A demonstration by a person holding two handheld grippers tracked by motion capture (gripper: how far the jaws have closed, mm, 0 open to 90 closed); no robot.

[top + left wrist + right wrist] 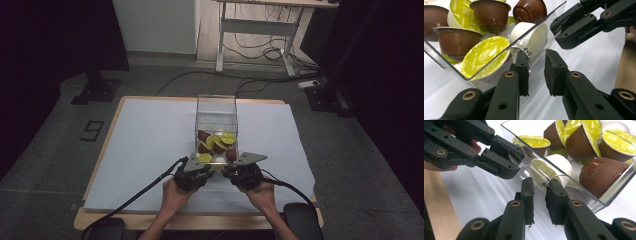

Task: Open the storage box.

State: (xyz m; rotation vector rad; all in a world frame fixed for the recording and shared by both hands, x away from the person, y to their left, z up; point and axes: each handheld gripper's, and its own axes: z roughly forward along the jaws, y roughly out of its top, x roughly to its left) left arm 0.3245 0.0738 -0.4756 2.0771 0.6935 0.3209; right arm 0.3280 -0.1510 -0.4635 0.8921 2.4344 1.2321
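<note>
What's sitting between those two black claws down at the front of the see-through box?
The near wall of the clear box, with a white coffee capsule lying just behind it, separates the left gripper and right gripper, as the high view shows.

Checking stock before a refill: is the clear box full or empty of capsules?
Partly full. The clear box holds a loose pile of brown and yellow-lidded capsules at the end nearer the person; its far end looks bare.
</note>
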